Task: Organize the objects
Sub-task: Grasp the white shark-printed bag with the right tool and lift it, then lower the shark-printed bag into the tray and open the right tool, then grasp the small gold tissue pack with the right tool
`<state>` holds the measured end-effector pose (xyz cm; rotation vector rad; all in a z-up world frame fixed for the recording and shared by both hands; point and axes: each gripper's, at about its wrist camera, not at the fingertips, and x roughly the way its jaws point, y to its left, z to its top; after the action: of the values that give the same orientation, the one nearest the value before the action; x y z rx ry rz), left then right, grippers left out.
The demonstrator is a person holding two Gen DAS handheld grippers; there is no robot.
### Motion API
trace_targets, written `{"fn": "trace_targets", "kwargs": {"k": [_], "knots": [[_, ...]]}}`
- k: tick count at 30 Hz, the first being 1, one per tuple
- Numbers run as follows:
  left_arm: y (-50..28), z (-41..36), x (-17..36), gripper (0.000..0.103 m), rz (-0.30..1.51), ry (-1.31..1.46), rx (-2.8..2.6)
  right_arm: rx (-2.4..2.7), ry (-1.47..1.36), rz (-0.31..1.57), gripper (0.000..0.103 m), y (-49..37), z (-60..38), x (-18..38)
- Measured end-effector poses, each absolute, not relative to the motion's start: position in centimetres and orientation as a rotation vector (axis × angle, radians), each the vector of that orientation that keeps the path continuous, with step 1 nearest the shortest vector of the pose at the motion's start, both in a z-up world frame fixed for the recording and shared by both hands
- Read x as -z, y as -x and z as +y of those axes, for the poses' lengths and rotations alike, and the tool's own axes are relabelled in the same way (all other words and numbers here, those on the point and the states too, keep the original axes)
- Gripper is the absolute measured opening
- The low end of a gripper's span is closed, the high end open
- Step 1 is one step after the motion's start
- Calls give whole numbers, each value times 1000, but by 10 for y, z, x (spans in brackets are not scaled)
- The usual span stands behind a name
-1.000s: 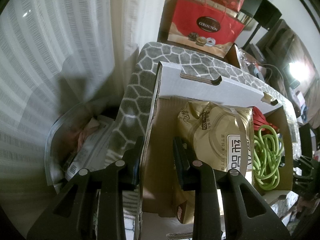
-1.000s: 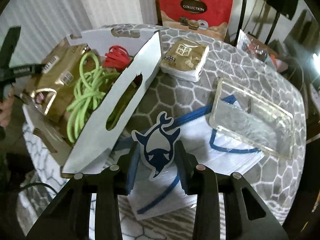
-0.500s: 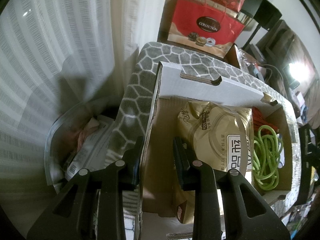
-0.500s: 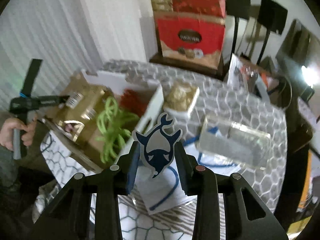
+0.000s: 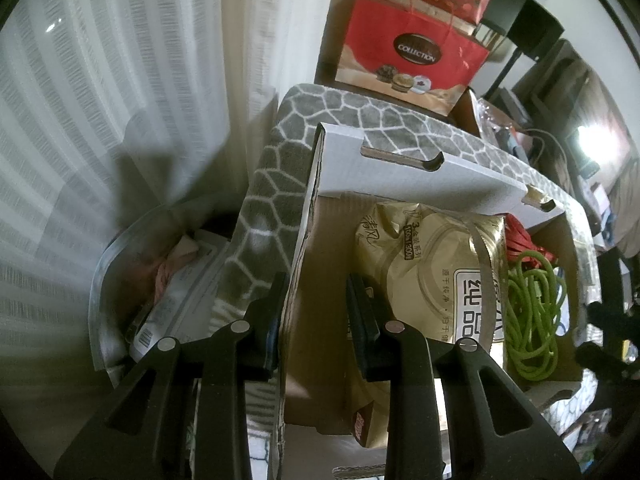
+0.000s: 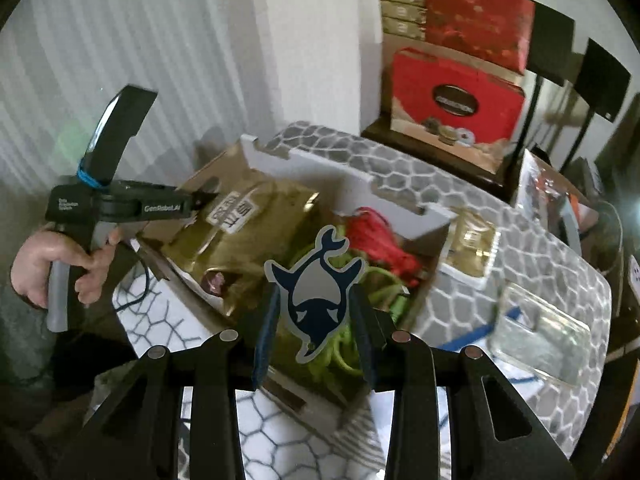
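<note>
A cardboard box (image 5: 400,168) stands on the honeycomb-patterned table (image 5: 360,116). It holds a gold tissue pack (image 5: 436,264), a green cord (image 5: 532,320) and a red cord (image 5: 520,240). My left gripper (image 5: 316,312) straddles the box's left wall (image 5: 304,240), one finger outside and one inside. My right gripper (image 6: 316,320) is shut on a blue and white whale sticker (image 6: 316,300) and holds it above the box (image 6: 304,160). The left gripper (image 6: 120,204) also shows in the right wrist view at the box's left end.
A small gold tissue pack (image 6: 472,240) and a clear plastic tray (image 6: 540,336) on white and blue paper lie on the table to the right of the box. Red gift boxes (image 6: 456,100) stand behind the table. A bin with papers (image 5: 168,288) is on the left below the table.
My right gripper has lifted the whale sticker off the table and carried it left, over the box. My left gripper has stayed at the box wall.
</note>
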<state>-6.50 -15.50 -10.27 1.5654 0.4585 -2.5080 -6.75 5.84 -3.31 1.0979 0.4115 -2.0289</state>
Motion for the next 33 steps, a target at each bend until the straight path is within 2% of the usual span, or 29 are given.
{"fn": "trace_targets", "kwargs": {"k": [2,6,13,18,26,33], "knots": [[65,-155,103,25,460,-1565,2508,2016,-1108,422,36,67,52,39],[65,-155,103,25,457,-1566,2508,1997,-1123,369,49,69,52,39],[65,-155,103,25,460,-1565,2508,2046,-1130,252,52,87,83,14],[65,-155,103,25,456,-1564,2506,2155,-1201,228,59,120,112,6],[65,-155,103,25,455,-1565,2507,2293,-1333,196,66,185,144,19],[65,-155,103,25,452,-1565,2506,2283,-1417,88,66,222,139,41]]}}
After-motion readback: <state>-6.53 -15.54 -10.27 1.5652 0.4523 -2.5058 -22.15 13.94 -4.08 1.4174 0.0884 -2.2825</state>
